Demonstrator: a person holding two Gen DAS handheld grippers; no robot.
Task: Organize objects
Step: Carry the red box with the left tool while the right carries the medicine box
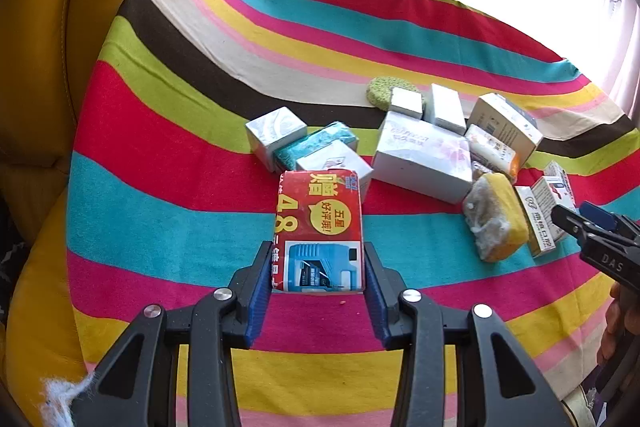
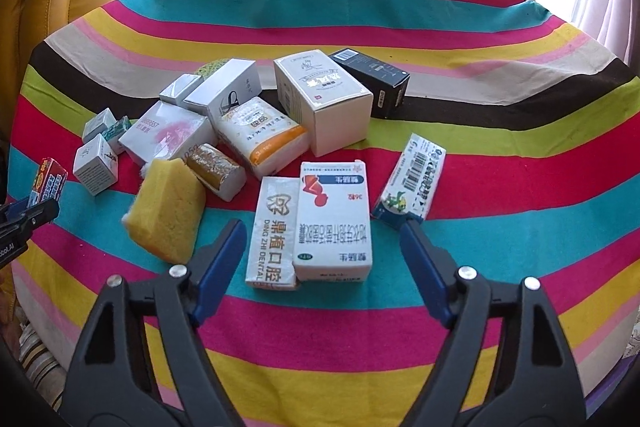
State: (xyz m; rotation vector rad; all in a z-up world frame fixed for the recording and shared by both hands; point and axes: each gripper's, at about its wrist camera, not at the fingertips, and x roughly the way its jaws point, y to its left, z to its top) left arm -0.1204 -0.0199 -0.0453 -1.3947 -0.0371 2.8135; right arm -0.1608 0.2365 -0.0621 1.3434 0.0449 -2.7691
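1. My left gripper [image 1: 318,267] is clamped on the red pack [image 1: 320,227]; the blue pads press its two long sides at the near end, and the rest of it sticks out ahead of the fingers toward the big white box [image 1: 424,155]

2. I judge the red pack light and a little soft, a wrapped packet and not a stiff carton; its glossy film could slip, so a hold across the narrow width, close to the middle, seems safest; a hard squeeze may dent it

3. The red pack sits just this side of the big white box, low over the striped counter [image 1: 168,131]; whether it rests on the cloth or hangs just above it I cannot tell

4. My right gripper [image 2: 324,251] is spread wide and holds nothing; the red-and-white medicine box [image 2: 332,219] and the dental box [image 2: 272,235] lie side by side and touching, between its fingers, with clear gaps on both outer sides

5. Both look like light, stiff cardboard, best taken across the long flat sides; a grip on the pair together would likely shear them apart

6. The yellow sponge [image 2: 168,211] lies beside the dental box, toward my left, soft and easily squashed; the blue-green tube box [image 2: 412,179] lies near the right fingertip, on the far side of the medicine box
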